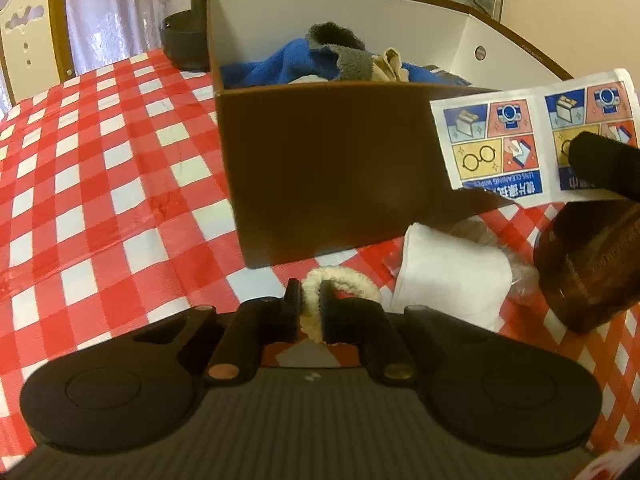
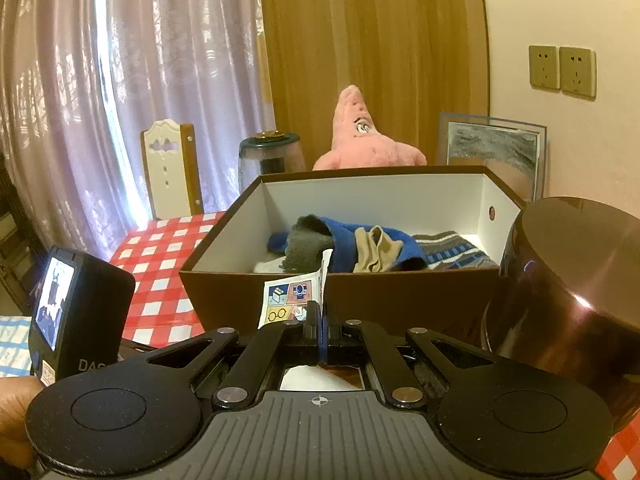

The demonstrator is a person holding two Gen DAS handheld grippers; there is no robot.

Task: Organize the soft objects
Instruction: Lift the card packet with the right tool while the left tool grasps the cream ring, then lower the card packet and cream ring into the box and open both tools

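Item: fluffy cream scrunchie (image 1: pixel 334 280), on checked tablecloth (image 1: pixel 100 160) before brown box (image 1: pixel 320 160). My left gripper (image 1: pixel 310 304) pinches its band. Light, squashy; hold band edge. My right gripper (image 2: pixel 323 332) clamps lens-wipe sachets (image 2: pixel 292 300).

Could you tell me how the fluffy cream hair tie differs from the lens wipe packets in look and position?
The fluffy cream hair tie is a plain fuzzy ring; the lens wipe packets are flat, printed sachets. The hair tie sits low against the checked tablecloth; the packets hang raised before the brown box. The left claw pinches the hair tie; the right claw pinches the packets. Both are outside the box.
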